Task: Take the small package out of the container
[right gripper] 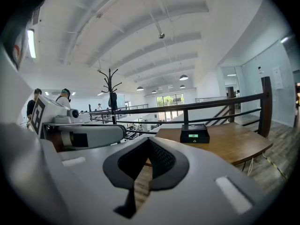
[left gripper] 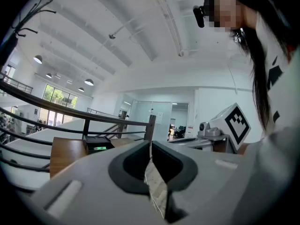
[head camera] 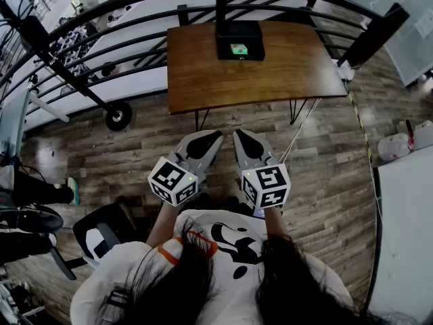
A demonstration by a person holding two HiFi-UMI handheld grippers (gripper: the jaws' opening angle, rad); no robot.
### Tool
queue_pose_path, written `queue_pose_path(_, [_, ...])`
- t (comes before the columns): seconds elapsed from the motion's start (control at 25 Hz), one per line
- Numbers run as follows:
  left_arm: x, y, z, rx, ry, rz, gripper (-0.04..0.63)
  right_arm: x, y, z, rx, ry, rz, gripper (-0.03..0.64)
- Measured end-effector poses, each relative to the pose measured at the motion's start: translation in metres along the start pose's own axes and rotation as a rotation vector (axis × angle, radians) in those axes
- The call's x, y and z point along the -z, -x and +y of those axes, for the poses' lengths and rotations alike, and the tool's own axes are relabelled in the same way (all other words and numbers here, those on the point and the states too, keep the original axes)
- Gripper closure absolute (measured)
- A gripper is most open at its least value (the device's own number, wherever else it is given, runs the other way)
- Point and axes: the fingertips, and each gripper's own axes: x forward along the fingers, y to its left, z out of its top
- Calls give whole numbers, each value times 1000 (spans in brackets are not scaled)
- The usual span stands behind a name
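Note:
A small green package point(head camera: 239, 49) lies in a black container point(head camera: 239, 39) at the far edge of a wooden table point(head camera: 203, 80). Both grippers are held close to the person's body, well short of the table and above the floor. My left gripper point(head camera: 212, 138) is shut with nothing in it, and so is my right gripper point(head camera: 241, 137). In the left gripper view the shut gripper point(left gripper: 150, 145) points past the container point(left gripper: 97, 143). From the right gripper view, my gripper point(right gripper: 148, 142) faces the container point(right gripper: 195, 134) and its green package point(right gripper: 193, 136).
A curved black railing point(head camera: 135, 19) runs behind the table. A dark chair point(head camera: 101, 232) stands at the lower left, and white objects point(head camera: 396, 144) sit on the floor at right. A coat rack point(right gripper: 112, 95) and people stand far off.

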Motion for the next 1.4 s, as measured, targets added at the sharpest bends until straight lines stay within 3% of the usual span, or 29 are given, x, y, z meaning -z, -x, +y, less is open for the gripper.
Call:
queue_pose_path(0.44, [2, -22, -4, -20, -9, 5, 595, -4, 4, -23, -13, 0, -27, 595])
queue_pose_path(1.04, [21, -51, -24, -104, -21, 33, 595, 16, 17, -57, -94, 39, 5, 594])
queue_pose_path(1.4, [19, -67, -6, -132, -28, 44, 595, 16, -1, -73, -106, 54, 14, 591])
